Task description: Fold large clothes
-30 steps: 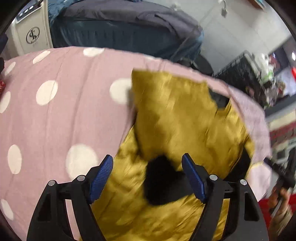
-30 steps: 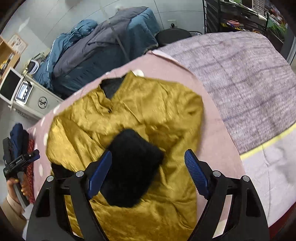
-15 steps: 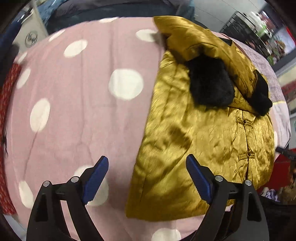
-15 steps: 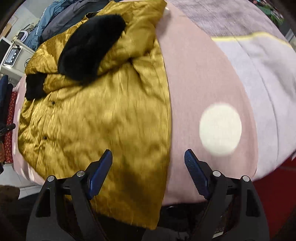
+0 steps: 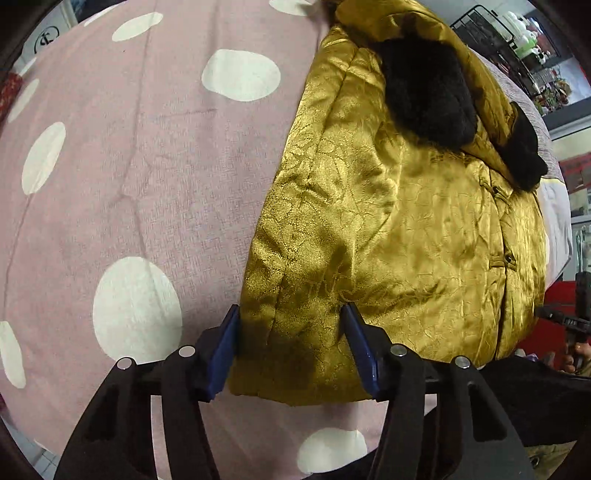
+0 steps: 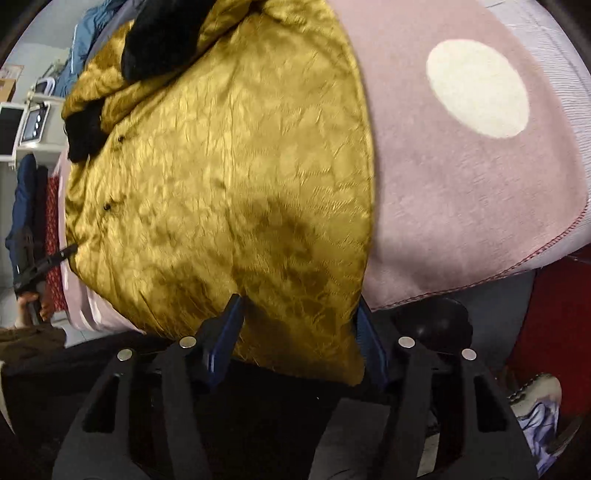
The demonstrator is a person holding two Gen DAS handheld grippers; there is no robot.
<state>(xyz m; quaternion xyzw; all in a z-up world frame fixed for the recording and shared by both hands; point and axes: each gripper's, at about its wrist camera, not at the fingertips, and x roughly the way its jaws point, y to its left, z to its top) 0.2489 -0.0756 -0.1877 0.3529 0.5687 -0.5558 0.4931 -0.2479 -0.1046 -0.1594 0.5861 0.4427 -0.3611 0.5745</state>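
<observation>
Left wrist view: the left gripper (image 5: pixel 291 345) points steeply down at the near left corner of the gold jacket (image 5: pixel 399 221), which lies on the pink spotted blanket (image 5: pixel 129 166). Its blue pads (image 5: pixel 225 350) straddle the hem corner with the jaws closing; the cloth looks touched on both sides, though I can't be sure it is pinched. To the left the blanket lies bare and wide. A black fur cuff (image 5: pixel 424 96) rests on the folded sleeve, the black collar (image 5: pixel 524 155) beyond it. A round logo on a white appliance (image 5: pixel 46 35) at the top left is too small to read.

Right wrist view: the right gripper (image 6: pixel 297 332) also tilts steeply down over the jacket's near right hem corner (image 6: pixel 310 332), which hangs past the blanket's stitched edge (image 6: pixel 535 258). Its jaws are closing with the fabric between them. Open blanket lies to the right.
</observation>
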